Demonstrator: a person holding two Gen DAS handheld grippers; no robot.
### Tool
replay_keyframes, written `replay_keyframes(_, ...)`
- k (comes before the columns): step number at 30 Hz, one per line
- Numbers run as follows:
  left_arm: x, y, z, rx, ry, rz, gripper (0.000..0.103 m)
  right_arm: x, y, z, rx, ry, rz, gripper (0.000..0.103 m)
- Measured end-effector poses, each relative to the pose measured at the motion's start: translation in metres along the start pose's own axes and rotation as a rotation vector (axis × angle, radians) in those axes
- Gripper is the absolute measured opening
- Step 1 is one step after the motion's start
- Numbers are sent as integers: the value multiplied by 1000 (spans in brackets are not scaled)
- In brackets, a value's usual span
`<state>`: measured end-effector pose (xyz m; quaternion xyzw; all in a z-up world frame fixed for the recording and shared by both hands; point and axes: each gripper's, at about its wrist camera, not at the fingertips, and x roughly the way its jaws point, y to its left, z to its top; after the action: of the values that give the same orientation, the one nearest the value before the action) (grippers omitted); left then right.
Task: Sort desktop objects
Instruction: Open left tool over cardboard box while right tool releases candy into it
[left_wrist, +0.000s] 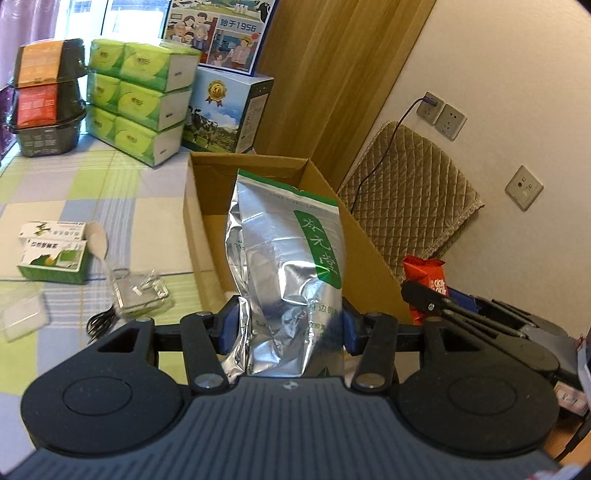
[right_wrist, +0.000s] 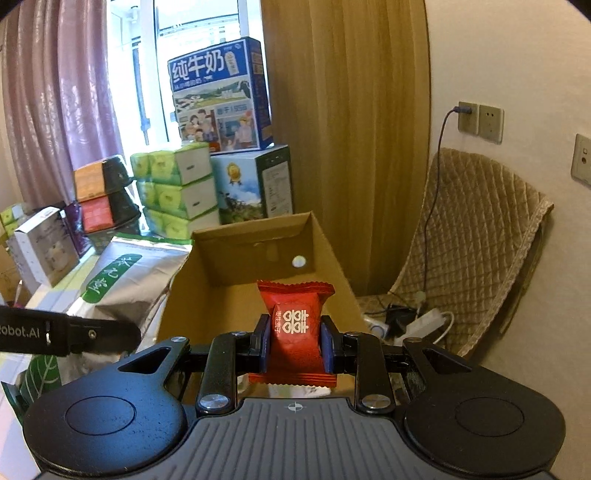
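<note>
Now my right tool (right_wrist: 294, 338) clamps the red candy (right_wrist: 295, 325) just short of the cardboard box (right_wrist: 255, 240), straight ahead; my left tool (left_wrist: 286, 326) grips the foil pouch (left_wrist: 284, 266) upright at the box's near-left edge.

cardboard box (right_wrist: 255, 266): top open, interior bare, centre frame | tissue packs (right_wrist: 177, 192), milk cartons (right_wrist: 255, 181): block behind, upper left

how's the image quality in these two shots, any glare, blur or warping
Left wrist view: the foil bag throws bright crumpled glare, and fisheye warping bends the wall and sockets at the right edge. Right wrist view: the window is blown out white, the curtain soft, while the red candy is sharp.
</note>
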<state>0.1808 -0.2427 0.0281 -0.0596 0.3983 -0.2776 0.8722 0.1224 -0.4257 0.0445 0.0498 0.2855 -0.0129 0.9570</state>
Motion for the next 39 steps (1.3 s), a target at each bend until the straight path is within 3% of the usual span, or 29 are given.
replay_keyframes(11,43,-5,25,-5,23,-2,48,40,-17,14,2,28,-8,24)
replay_keyframes(15,54,-4,32,-8,5,12,54,48,-19,17,7,36,-12,24)
replay_keyframes(19,43,4,34,-9,-45,34,54,52,-19,16,9,44,-11,24)
replay_keyframes(26,22,32,21,-64,-61,59,54,61,-10,15,13,52,20,25)
replay_keyframes(27,18,36,18,-75,-62,62,54,63,-10,16,18,51,34,27)
replay_keyframes(28,15,40,16,-83,-62,66,54,64,-9,17,25,49,42,40)
replay_keyframes(30,7,48,10,-94,-67,75,54,59,-10,19,42,25,39,54)
replay_keyframes(39,-46,99,-12,-163,-103,132,54,21,-1,15,94,-11,59,60)
